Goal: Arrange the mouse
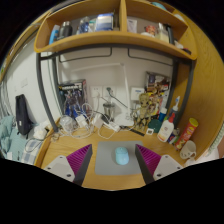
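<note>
- One wooden surface [112, 180] fills the near ground, bare ahead of the gripper, likely kept free as the work spot for the mouse.
- Shelf [110, 40] runs overhead, loaded with boxes and bottles; stored up there, probably to keep them off the work spot.
- Clutter [110, 118] lines the back of the surface by the wall: cables, bottles, small items, too small to name singly. Pushed back, so no obstacle to a short move.
- Gripper [114, 160] sits low over the surface, fingers apart, purple pads [80, 157] facing in. Wide stance suits straddling the mouse before any squeeze.
- Mouse [122, 155], pale bluish, rests on the surface between the fingers, a bit nearer the right one, gap on both sides. Not clamped; its own weight is on the surface.
- Judgement: grasp not yet made; next move would need the fingers centred on the mouse, then brought together on its sides. The rounded shell could slip if pinched off-centre.
</note>
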Available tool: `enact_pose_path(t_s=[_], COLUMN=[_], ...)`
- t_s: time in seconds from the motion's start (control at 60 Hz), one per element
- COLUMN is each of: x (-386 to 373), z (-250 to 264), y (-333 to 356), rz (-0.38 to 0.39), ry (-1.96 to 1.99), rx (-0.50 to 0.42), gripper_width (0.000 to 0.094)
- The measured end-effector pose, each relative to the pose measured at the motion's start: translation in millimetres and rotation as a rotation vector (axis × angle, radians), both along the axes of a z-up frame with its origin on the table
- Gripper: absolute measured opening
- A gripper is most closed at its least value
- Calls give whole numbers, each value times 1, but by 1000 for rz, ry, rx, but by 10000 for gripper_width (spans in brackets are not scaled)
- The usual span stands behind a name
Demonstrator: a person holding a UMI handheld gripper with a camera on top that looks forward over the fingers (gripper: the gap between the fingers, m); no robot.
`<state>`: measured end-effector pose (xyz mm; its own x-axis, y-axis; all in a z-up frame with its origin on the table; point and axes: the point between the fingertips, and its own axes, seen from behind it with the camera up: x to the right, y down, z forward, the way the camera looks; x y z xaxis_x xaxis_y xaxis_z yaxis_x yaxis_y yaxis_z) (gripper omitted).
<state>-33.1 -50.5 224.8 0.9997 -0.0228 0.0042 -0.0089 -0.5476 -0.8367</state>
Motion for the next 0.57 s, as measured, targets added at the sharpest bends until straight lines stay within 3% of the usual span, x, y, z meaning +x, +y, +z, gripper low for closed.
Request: enact_pose_path(t_s=[0.217,0.567], x=[-32,-51], z=[51,67], y=[-42,-73], rz=[33,41], ry=[22,55], rx=[72,84], gripper_width=[870,860])
